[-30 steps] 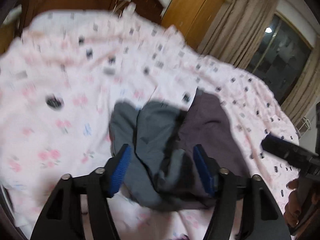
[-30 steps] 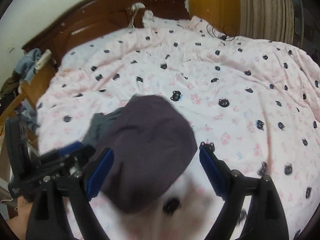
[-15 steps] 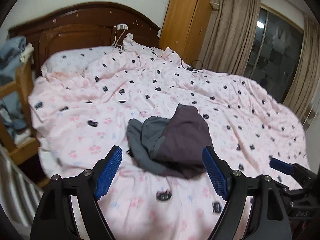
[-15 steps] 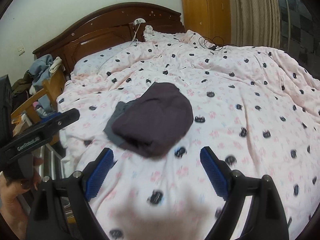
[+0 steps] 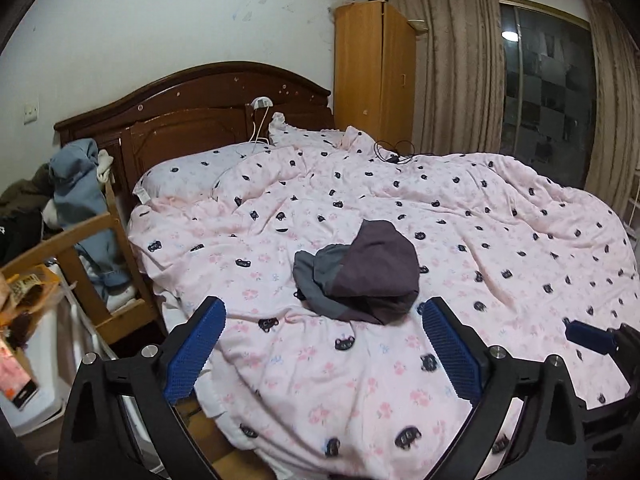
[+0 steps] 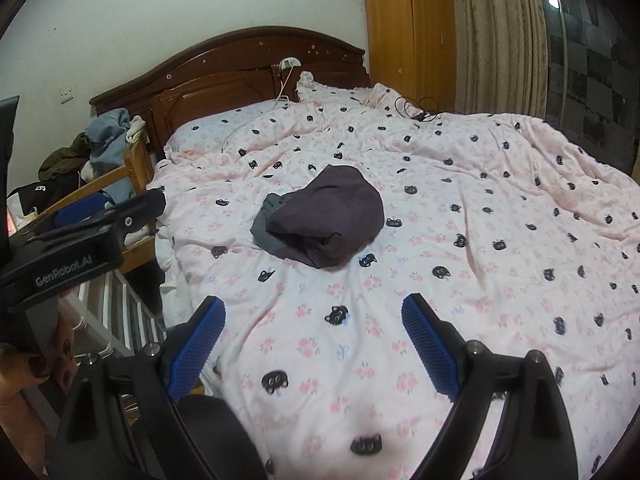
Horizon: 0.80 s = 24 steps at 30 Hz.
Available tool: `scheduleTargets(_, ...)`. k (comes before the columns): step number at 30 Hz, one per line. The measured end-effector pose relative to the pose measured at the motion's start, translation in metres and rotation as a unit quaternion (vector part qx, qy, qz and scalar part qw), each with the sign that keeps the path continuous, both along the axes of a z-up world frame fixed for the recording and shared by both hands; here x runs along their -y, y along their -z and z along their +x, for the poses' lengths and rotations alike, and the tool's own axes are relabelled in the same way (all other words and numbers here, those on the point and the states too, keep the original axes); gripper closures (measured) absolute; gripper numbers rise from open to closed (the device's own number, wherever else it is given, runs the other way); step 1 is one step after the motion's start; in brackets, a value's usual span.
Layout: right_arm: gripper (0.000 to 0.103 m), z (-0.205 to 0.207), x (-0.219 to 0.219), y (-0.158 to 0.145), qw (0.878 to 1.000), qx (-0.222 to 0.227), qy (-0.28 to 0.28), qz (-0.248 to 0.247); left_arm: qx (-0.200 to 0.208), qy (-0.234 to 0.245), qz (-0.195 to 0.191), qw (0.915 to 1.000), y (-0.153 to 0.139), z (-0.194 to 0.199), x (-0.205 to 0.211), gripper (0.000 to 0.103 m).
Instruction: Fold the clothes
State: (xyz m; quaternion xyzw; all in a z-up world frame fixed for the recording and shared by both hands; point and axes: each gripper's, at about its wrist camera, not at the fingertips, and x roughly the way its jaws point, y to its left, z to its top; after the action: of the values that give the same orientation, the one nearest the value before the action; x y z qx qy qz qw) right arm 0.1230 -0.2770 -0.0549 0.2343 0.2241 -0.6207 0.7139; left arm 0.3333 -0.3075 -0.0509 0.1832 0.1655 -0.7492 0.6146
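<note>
A folded dark purple and grey garment (image 5: pixel 360 272) lies in a compact bundle on the pink cat-print duvet (image 5: pixel 500 240), near the bed's middle; it also shows in the right wrist view (image 6: pixel 324 218). My left gripper (image 5: pixel 320 344) is open and empty, held back from the bundle near the bed's front edge. My right gripper (image 6: pixel 314 344) is open and empty, also well short of the bundle. The left gripper's body (image 6: pixel 80 240) shows at the left of the right wrist view.
A dark wooden headboard (image 5: pixel 192 120) stands behind the bed. A wooden chair (image 5: pixel 80 248) piled with clothes (image 5: pixel 76 188) stands at the bed's left. A wooden wardrobe (image 5: pixel 376 72), curtains and a dark window are at the right. A cable (image 5: pixel 394 152) lies on the far duvet.
Both grippers have pulled back and up from the folded bundle, which stays on the bed. The view has widened from close on the garment to the whole bed.
</note>
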Motion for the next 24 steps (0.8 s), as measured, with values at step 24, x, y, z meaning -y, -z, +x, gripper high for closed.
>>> scheduleTargets(24, 0.008, 0.008, -0.051, -0.035, 0.999, 0.003, -0.009, -0.031, 0.011, 0.036, -0.019, 0.9991, -0.024, 0.014, -0.063, 0.001)
